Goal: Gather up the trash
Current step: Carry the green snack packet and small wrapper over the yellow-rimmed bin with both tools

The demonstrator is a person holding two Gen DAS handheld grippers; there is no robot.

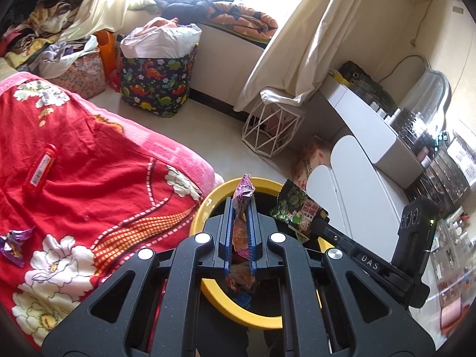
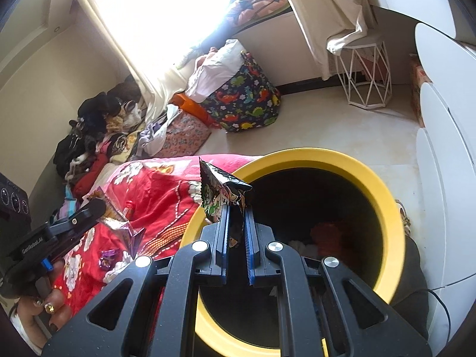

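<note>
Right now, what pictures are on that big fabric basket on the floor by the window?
Colourful dinosaurs and little flowers on dark navy cover the fabric basket; clearest in the left wrist view.

Bed (image 1: 98, 178) under red floral blanket (image 1: 125, 196). Red tube (image 1: 40, 168) lies well beyond purple wrapper (image 1: 13, 245), both directly on blanket, apart.

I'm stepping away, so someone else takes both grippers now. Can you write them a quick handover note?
Left gripper: shut on a purple snack wrapper, over the yellow-rimmed bin.
Right gripper: shut on a green-and-black snack packet, at the bin's rim.
Done: both pieces picked up; some trash already lies in the bin.
Left: release both into the bin, then fetch the purple wrapper on the red blanket. The red tube may be trash too.
</note>
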